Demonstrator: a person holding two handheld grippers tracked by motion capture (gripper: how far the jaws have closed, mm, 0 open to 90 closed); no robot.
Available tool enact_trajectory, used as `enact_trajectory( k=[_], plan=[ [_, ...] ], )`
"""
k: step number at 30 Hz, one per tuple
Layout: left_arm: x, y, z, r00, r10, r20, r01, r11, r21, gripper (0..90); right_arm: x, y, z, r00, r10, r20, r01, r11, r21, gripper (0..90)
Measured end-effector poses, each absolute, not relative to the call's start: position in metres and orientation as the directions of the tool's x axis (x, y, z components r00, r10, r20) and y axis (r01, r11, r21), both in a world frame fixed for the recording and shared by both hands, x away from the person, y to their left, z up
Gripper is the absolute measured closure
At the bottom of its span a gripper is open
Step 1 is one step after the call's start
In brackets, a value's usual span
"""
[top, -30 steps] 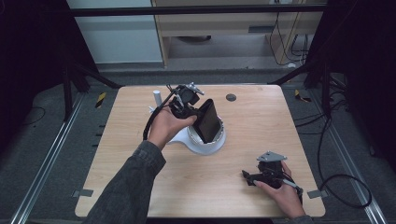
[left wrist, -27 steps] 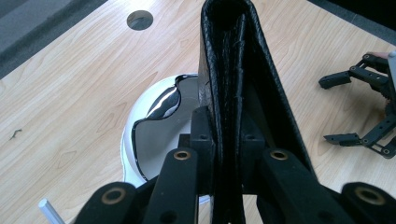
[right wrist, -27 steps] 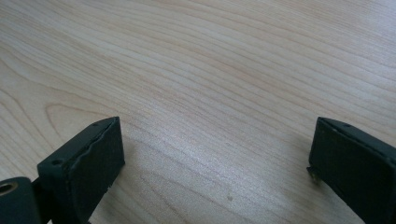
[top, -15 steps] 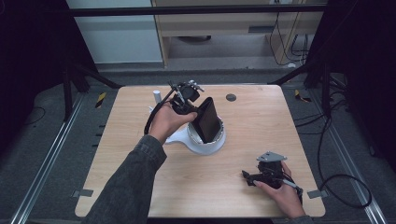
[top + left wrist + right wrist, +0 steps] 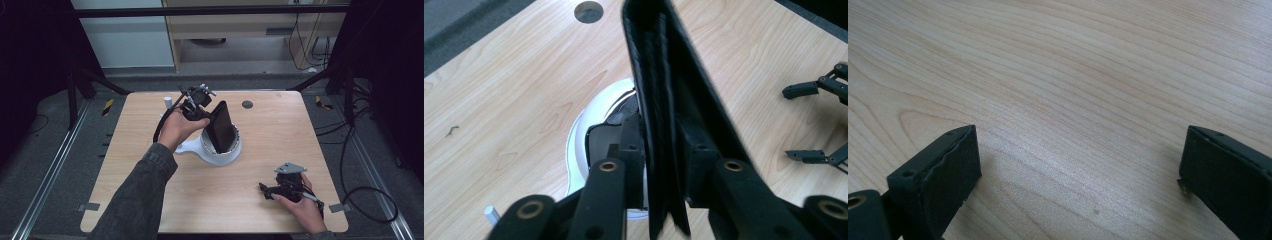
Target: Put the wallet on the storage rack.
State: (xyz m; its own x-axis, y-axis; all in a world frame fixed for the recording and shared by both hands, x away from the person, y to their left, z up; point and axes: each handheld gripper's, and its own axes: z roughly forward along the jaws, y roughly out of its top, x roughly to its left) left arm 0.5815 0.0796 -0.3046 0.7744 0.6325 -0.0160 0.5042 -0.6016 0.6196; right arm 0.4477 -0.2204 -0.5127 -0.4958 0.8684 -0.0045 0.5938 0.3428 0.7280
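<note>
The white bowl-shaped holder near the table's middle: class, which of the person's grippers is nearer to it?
Left. The left gripper is directly over the white holder, clamping a flat black case standing in it. The right gripper rests open near the table's front right, well apart.

Left gripper [image 5: 200, 102] clamped tight; right gripper [image 5: 270, 191] fingers spread wide.
</note>
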Motion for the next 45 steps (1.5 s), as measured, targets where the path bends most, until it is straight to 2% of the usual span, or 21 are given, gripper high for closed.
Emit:
enact_trajectory(
  k=[14,20,26,28,38,45],
  plan=[
    [0.577,0.084,-0.295,0.751,0.659,0.04,0.466,-0.573,0.674,66.5,0.448,-0.22,-0.513,-0.499,0.867,-0.006,0.591,0.346,0.729,3.2],
    [0.572,0.087,-0.283,0.735,0.675,0.063,0.44,-0.545,0.714,60.8,0.448,-0.22,-0.513,-0.501,0.866,-0.006,0.591,0.346,0.729,3.2],
    [0.561,0.09,-0.27,0.726,0.683,0.077,0.395,-0.506,0.766,51.6,0.447,-0.22,-0.513,-0.5,0.866,-0.006,0.591,0.347,0.728,3.2],
    [0.557,0.091,-0.267,0.733,0.676,0.08,0.375,-0.5,0.78,42.3,0.447,-0.22,-0.513,-0.501,0.866,-0.006,0.591,0.347,0.728,3.2],
    [0.526,0.093,-0.262,0.767,0.631,0.117,0.296,-0.509,0.809,15.2,0.447,-0.22,-0.513,-0.5,0.866,-0.004,0.591,0.345,0.729,3.1],
    [0.503,0.097,-0.271,0.79,0.6,0.121,0.263,-0.511,0.818,7.1,0.447,-0.22,-0.513,-0.5,0.866,-0.003,0.592,0.345,0.728,3.2]
  ],
)
